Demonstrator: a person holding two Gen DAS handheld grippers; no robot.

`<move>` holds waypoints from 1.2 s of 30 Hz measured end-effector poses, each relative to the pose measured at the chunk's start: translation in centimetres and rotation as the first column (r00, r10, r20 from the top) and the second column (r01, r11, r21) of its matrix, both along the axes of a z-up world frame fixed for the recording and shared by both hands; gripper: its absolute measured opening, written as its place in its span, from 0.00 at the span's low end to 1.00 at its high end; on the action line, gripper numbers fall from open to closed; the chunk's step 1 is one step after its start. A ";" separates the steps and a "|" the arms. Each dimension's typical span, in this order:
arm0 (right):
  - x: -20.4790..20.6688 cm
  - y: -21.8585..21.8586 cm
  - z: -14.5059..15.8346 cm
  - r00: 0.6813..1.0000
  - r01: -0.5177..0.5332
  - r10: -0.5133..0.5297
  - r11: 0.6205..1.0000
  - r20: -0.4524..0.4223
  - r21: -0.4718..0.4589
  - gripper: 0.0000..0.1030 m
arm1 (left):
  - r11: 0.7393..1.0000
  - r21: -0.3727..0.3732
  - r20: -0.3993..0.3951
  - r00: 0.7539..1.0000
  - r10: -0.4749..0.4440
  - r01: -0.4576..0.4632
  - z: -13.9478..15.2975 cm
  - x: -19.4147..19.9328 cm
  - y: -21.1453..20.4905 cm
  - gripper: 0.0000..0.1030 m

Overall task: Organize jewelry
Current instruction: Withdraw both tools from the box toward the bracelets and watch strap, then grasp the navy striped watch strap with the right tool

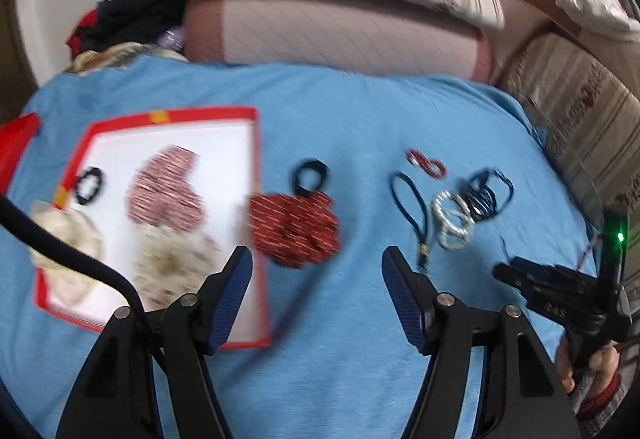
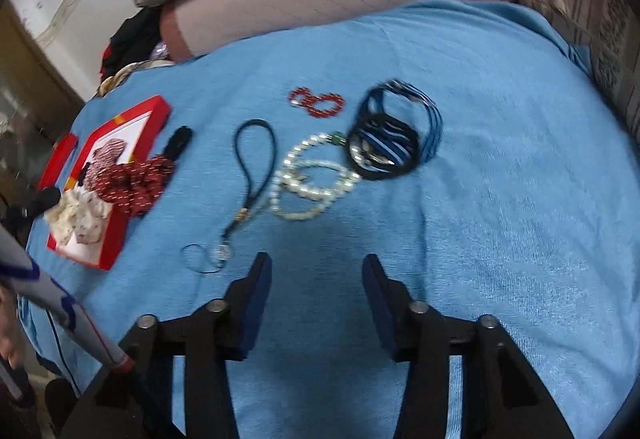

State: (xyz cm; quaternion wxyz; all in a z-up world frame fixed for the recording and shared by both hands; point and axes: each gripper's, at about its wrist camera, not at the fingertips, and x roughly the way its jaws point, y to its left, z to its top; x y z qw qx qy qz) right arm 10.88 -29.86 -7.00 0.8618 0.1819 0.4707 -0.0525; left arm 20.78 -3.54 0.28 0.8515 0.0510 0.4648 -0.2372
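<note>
A red-rimmed white tray (image 1: 248,159) lies on the blue cloth at left; it also shows in the right wrist view (image 2: 116,231). It holds a pink striped scrunchie (image 1: 166,189), two cream scrunchies (image 1: 172,263) and a black hair tie (image 1: 89,185). A dark red scrunchie (image 1: 296,229) lies against the tray's right rim, a black hair tie (image 1: 310,177) behind it. Further right lie a dark cord loop (image 2: 256,163), a white bead bracelet (image 2: 308,179), a red bead bracelet (image 2: 318,103) and dark blue bangles (image 2: 394,137). My left gripper (image 1: 318,271) is open and empty before the red scrunchie. My right gripper (image 2: 316,279) is open and empty, near the beads.
The blue cloth (image 2: 500,199) covers a bed. Pink and striped cushions (image 1: 340,27) lie at the far edge, dark clothes (image 1: 128,19) at far left. The right gripper's body and the hand holding it (image 1: 576,303) show in the left wrist view.
</note>
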 end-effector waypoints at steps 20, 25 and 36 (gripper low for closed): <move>5.4 2.2 -2.8 0.994 -0.110 0.110 0.994 0.013 -0.006 0.41 | 0.999 -0.015 -0.100 0.994 0.042 -0.044 -4.4 1.6 -2.1 0.58; 6.9 2.2 -3.3 0.995 -0.103 0.103 0.994 -0.001 -0.043 0.12 | 0.998 -0.027 -0.099 0.994 0.054 -0.057 -4.1 2.0 -1.8 0.58; 0.1 -2.6 -1.3 0.998 -0.024 0.021 0.998 0.052 0.056 0.01 | 0.999 -0.052 -0.157 0.988 0.001 -0.009 -5.5 2.9 -4.9 0.58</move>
